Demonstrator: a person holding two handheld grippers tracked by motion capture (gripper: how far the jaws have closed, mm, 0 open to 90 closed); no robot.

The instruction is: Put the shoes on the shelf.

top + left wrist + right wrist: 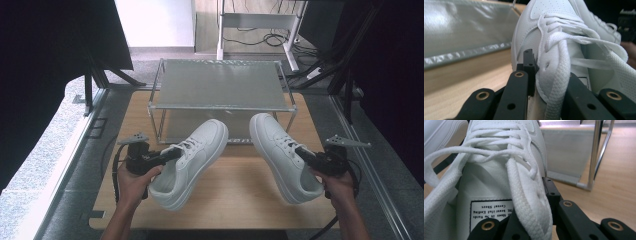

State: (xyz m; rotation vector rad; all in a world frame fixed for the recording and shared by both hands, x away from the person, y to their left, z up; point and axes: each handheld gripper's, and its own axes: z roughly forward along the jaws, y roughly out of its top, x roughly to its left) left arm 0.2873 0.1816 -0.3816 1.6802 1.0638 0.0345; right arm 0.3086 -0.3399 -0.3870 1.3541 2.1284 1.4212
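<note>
Two white lace-up sneakers hang above the wooden table (240,197), one in each gripper. My left gripper (174,153) is shut on the left sneaker (195,160) at the side wall of its opening. In the left gripper view one jaw lies outside the sneaker (554,32) and the other inside, and the gripper (546,75) pinches the leather by the eyelets. My right gripper (302,153) is shut on the right sneaker (277,147) in the same way. In the right gripper view the gripper (530,202) clamps the collar of its sneaker (499,160) beside the tongue label.
A two-tier metal shoe rack (220,82) with grey mesh shelves stands at the back of the table, just beyond the sneakers' toes. Its chrome leg (595,152) is to the right in the right gripper view. Dark stands and cables surround the table.
</note>
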